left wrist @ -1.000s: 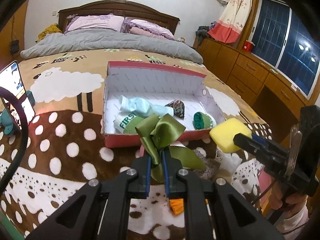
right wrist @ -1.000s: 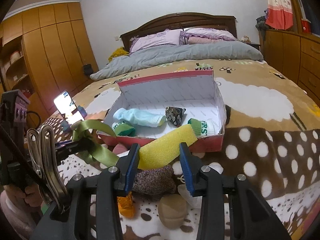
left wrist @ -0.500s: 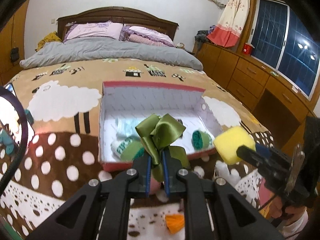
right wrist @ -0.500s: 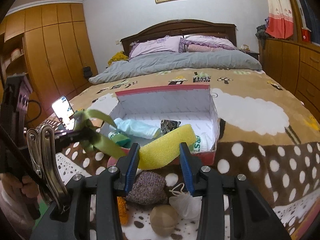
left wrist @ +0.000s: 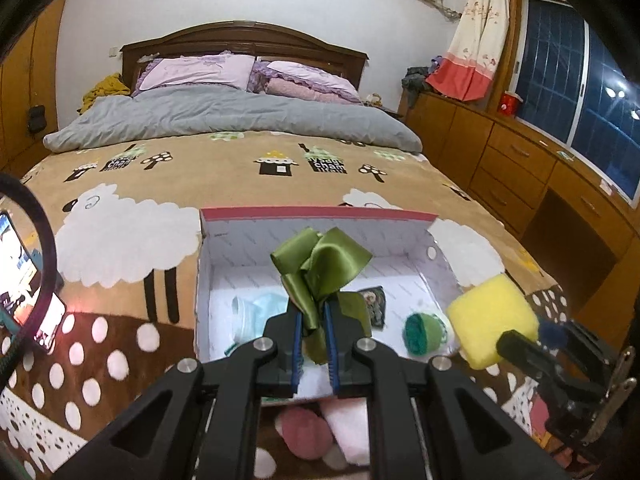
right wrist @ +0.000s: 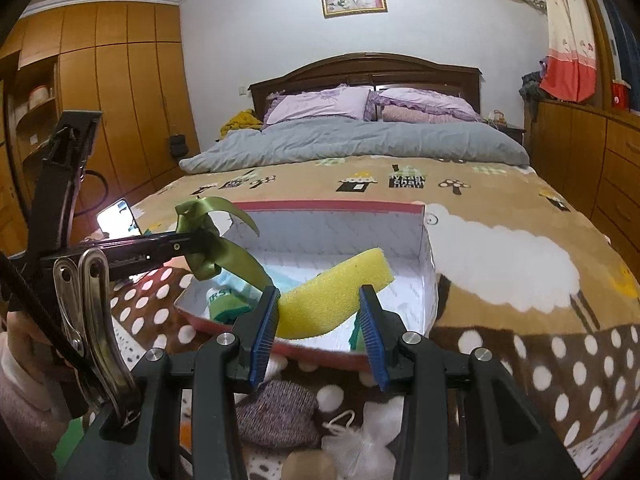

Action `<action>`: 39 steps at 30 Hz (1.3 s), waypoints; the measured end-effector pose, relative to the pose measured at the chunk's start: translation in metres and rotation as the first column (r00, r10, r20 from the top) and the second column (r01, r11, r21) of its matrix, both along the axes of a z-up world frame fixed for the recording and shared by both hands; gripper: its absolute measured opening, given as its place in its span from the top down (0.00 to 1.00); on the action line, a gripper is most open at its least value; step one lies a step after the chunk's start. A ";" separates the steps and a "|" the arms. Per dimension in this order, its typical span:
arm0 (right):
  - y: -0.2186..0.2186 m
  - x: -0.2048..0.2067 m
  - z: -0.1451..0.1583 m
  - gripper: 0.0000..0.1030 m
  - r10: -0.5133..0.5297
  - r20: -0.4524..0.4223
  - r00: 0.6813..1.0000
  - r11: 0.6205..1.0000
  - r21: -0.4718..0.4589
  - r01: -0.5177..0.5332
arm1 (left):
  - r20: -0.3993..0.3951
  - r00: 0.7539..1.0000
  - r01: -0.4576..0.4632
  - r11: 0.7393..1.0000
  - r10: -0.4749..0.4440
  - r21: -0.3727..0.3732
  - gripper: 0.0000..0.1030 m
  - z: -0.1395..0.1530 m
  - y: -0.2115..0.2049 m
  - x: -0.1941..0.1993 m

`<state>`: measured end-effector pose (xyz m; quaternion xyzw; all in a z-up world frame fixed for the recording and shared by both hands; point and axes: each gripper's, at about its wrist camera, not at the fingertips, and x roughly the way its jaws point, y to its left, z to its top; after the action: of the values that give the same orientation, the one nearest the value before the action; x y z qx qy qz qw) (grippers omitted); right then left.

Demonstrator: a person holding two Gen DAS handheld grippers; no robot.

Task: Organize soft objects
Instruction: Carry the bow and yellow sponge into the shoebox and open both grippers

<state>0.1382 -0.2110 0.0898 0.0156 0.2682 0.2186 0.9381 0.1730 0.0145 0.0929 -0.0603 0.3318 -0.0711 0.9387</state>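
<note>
Both claws have advanced over the box (left wrist: 320, 216): left claw (left wrist: 314, 344) clamps green ribbon (left wrist: 320, 264), right claw (right wrist: 320, 320) clamps yellow sponge (right wrist: 336, 292).

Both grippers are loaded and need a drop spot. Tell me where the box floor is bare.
Inside the box, bare white floor lies along the back wall, and between the dark patterned pouch and the green sock roll. The front-left is crowded: blue mask and another green roll. The left gripper holds the green bow, the right gripper the yellow sponge.
</note>
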 end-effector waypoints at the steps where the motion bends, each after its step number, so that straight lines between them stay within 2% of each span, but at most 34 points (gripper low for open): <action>1: 0.000 0.002 0.000 0.60 0.000 0.002 1.000 1.000 -0.001 0.000 | 0.001 1.000 0.000 1.000 0.000 0.001 0.90 -0.001 0.000 0.002; 10: 0.000 0.027 -0.008 0.60 -0.010 0.005 1.000 1.000 -0.007 0.010 | -0.033 0.999 -0.015 1.000 0.016 0.027 0.90 -0.016 -0.004 0.034; 16: 0.000 0.045 -0.017 0.60 -0.019 0.013 1.000 1.000 -0.023 0.020 | -0.059 0.998 -0.005 0.997 0.010 0.073 0.90 -0.034 -0.015 0.058; 21: 0.004 0.062 -0.029 0.60 -0.003 0.006 1.000 0.999 -0.051 0.003 | -0.094 0.995 -0.005 0.997 0.012 0.081 0.90 -0.053 -0.018 0.075; 28: 0.004 0.083 -0.050 0.60 -0.031 -0.060 0.998 0.997 -0.067 0.027 | -0.124 0.992 -0.019 0.990 0.037 0.139 0.90 -0.075 -0.017 0.097; 32: -0.003 0.091 -0.064 0.60 -0.046 -0.113 0.993 0.998 -0.054 0.040 | -0.148 0.988 -0.030 0.990 0.051 0.139 0.90 -0.084 -0.013 0.108; 35: -0.005 0.092 -0.067 0.60 -0.047 -0.121 0.992 0.998 -0.045 0.042 | -0.158 0.986 -0.032 0.990 0.053 0.137 0.89 -0.087 -0.011 0.111; 36: -0.005 0.091 -0.068 0.60 -0.047 -0.120 0.992 0.998 -0.043 0.042 | -0.157 0.986 -0.031 0.990 0.053 0.137 0.89 -0.087 -0.011 0.111; 39: -0.006 0.093 -0.068 0.59 -0.050 -0.124 0.991 0.998 -0.040 0.046 | -0.154 0.987 -0.029 0.991 0.049 0.129 0.74 -0.086 -0.010 0.111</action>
<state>0.2307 -0.2168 0.0223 0.0183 0.3297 0.1897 0.9247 0.2840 0.0047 0.0073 -0.0125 0.4071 -0.0264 0.9129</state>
